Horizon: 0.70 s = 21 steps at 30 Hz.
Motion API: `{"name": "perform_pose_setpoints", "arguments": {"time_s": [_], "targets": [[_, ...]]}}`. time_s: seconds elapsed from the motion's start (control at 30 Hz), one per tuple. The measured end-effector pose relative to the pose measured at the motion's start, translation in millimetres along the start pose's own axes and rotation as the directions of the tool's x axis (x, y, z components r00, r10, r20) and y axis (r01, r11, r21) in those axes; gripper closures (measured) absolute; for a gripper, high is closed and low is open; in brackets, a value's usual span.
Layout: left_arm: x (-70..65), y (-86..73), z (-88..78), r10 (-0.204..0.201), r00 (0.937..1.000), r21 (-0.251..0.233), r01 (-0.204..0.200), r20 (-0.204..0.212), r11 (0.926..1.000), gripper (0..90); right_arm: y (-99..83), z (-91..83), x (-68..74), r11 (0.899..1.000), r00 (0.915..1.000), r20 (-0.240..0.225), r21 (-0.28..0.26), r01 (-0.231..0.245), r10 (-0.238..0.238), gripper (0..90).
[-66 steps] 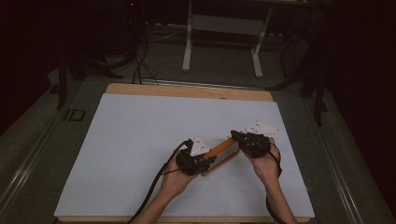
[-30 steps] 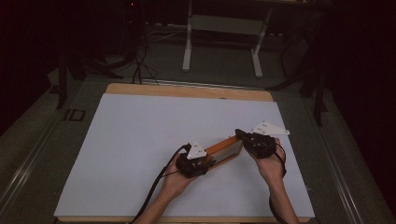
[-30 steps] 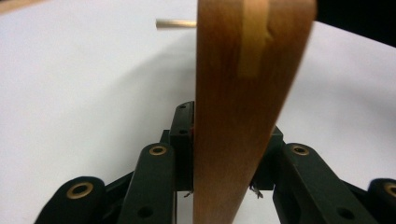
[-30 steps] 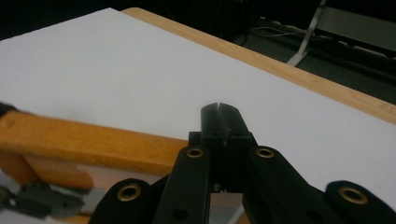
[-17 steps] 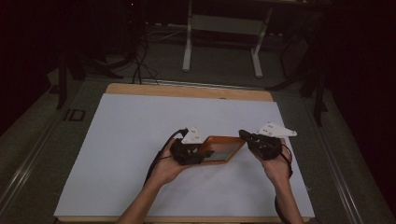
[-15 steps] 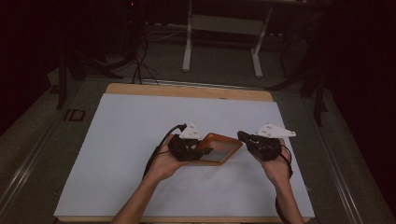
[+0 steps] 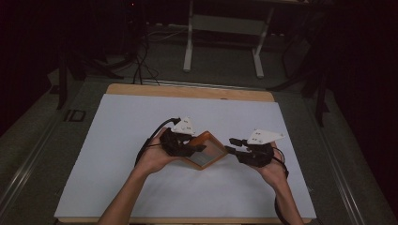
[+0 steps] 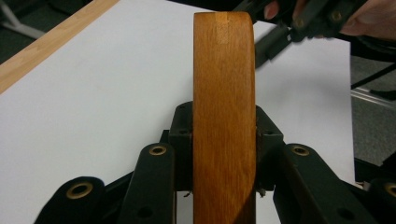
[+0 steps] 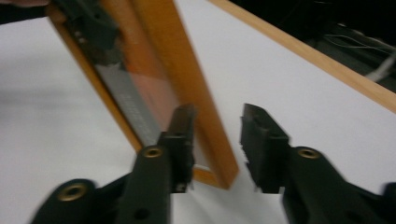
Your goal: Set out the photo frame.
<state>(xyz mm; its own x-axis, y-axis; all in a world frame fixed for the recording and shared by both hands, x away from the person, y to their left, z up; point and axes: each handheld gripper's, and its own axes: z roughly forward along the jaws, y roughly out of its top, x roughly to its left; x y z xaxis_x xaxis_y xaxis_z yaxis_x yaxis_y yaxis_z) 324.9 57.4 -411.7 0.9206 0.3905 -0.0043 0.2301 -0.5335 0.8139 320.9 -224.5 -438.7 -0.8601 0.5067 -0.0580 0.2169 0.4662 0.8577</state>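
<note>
Wooden frame [image 7: 205,151] hangs tilted above the white tabletop [image 7: 117,136] near its front edge, clamped by the left gripper [image 7: 185,146]; the right gripper [image 7: 233,146], jaws just opening, stands apart around its corner.

- Left tool [image 7: 195,149]: jaws clamped tight, pointing towards 3 o'clock, forearm entering from 6 o'clock.
- Right tool [image 7: 231,145]: jaws just opening, parted, pointing towards 9 o'clock.

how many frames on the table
1: a wooden frame near the middle of the white mat, clamped in the left tool; the right tool is open beside it.
</note>
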Motion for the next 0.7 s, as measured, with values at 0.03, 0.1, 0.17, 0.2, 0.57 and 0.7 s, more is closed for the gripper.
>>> {"name": "perform_pose_setpoints", "arguments": {"time_s": [0.03, 0.1, 0.17, 0.2, 0.57, 0.7], "targets": [[0.4, -0.1, 0.0, 0.002, 1.0000, 0.000, -0.002, 0.003, 1.0000, 68.6, 0.8, 2.5, 0.8, 1.000, 0.9998, -0.017, 0.003, 0.010, -0.010, 54.2], [1.0, -0.4, -0.2, 0.008, 0.9999, -0.001, -0.008, 0.010, 1.0000, 68.4, 3.0, 7.6, 2.8, 1.000, 0.9980, -0.061, 0.015, 0.020, -0.019, 48.4], [1.3, -0.8, -0.6, 0.019, 0.9996, -0.001, -0.019, 0.019, 0.9998, 68.3, 6.0, 12.2, 5.5, 0.999, 0.9963, -0.073, 0.019, 0.046, -0.044, 45.2], [1.3, -0.9, -0.7, 0.023, 0.9995, -0.002, -0.023, 0.023, 0.9997, 68.3, 8.0, 14.2, 6.3, 0.999, 0.9957, -0.080, 0.023, 0.049, -0.047, 43.7], [5.2, -2.6, -0.6, 0.048, 0.9979, -0.023, -0.047, 0.045, 0.9987, 67.8, 28.3, 34.5, 8.8, 0.995, 0.9820, -0.162, 0.011, 0.099, -0.096, 42.0], [4.4, -3.2, -2.0, 0.058, 0.9973, -0.035, -0.056, 0.045, 0.9978, 66.2, 28.5, 32.6, 9.8, 0.994, 0.9816, -0.157, 0.005, 0.111, -0.109, 50.5]]}}
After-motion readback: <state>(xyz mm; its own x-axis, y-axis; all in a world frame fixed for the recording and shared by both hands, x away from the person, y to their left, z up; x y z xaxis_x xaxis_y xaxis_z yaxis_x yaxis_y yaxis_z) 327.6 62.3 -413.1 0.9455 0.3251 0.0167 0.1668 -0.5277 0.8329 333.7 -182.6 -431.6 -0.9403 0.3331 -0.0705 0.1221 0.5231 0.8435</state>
